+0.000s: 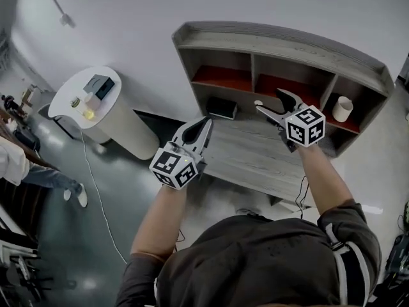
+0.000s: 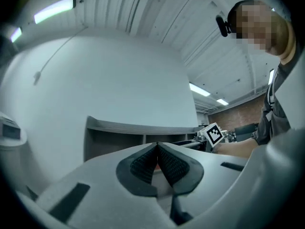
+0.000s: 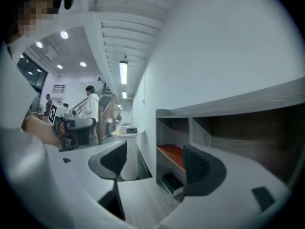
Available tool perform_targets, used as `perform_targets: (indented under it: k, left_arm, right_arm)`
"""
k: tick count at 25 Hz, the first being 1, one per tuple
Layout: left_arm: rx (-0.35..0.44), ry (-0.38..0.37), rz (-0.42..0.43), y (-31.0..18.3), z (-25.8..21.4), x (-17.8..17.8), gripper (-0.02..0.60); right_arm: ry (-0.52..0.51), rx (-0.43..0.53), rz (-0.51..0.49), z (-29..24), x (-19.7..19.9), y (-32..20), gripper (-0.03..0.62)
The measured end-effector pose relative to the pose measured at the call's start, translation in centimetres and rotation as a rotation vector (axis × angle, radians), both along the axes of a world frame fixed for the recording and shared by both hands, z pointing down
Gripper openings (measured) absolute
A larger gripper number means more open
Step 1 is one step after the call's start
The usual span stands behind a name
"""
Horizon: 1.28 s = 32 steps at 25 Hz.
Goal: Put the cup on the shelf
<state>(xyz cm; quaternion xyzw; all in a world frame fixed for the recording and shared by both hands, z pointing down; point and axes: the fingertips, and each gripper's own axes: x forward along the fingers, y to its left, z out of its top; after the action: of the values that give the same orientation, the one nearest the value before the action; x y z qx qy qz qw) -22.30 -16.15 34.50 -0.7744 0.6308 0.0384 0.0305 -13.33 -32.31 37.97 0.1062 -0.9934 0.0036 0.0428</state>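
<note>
Both forearms stretched forward, left tool point(image 1: 204, 125) jaws together, empty, right tool point(image 1: 271, 101) jaws apart before shelf point(image 1: 287, 47)

**Head view.** Camera sits above the person's head and faces forward and steeply down. It takes in both forearms, the left gripper point(image 1: 203, 126), the right gripper point(image 1: 271, 101), the grey shelf unit point(image 1: 287, 41) against the wall, and the round white table point(image 1: 62, 101) to its left.

**Left gripper view.** Camera sits low behind that gripper's jaws, tilted up toward the wall and ceiling. The shelf unit lies beyond the tips, with the right gripper's marker cube point(image 2: 214, 134) at right.

**Right gripper view.** Camera sits behind that gripper's jaws, close to the shelf unit. It looks along the unit's front toward the round white table.

**Shared.** The shelf unit appears in all three views. The table and the black box point(image 1: 222, 107) appear in the head and right gripper views.
</note>
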Motion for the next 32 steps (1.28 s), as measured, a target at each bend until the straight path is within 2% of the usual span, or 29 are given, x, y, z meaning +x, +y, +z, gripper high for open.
perform_targets:
  k: [5, 9, 15, 20, 23, 28, 32]
  left_arm:
    - [0.012, -0.016, -0.225, 9.1, -0.8, -6.9, 0.002]
    - [0.011, -0.033, -0.451, 18.1, -0.8, -11.5, 0.002]
    - [0.007, -0.031, -0.748, 31.2, -0.4, -15.2, 0.002]
    - [0.008, -0.02, -0.964, 40.8, 0.1, -15.5, 0.002]
    - [0.007, -0.011, -1.074, 45.5, 0.8, -14.7, 0.002]
    - [-0.01, -0.006, -1.188, 51.5, 2.0, -12.1, 0.002]
    - [-0.01, 0.012, -1.242, 54.5, 3.3, -11.0, 0.002]
  right_arm:
    - [-0.024, -0.014, -0.261, -0.9, -10.3, 8.3, 0.325]
    - [-0.037, -0.026, -0.499, -1.3, -18.5, 16.7, 0.296]
    - [-0.043, -0.034, -0.796, -1.9, -26.6, 29.4, 0.258]
    - [-0.044, -0.039, -1.02, -2.1, -30.3, 39.6, 0.212]
    - [-0.04, -0.047, -1.142, -1.7, -31.2, 45.2, 0.172]
    - [-0.029, -0.059, -1.284, -0.8, -30.5, 53.0, 0.087]
    - [-0.019, -0.079, -1.338, 0.6, -29.9, 56.2, 0.0]
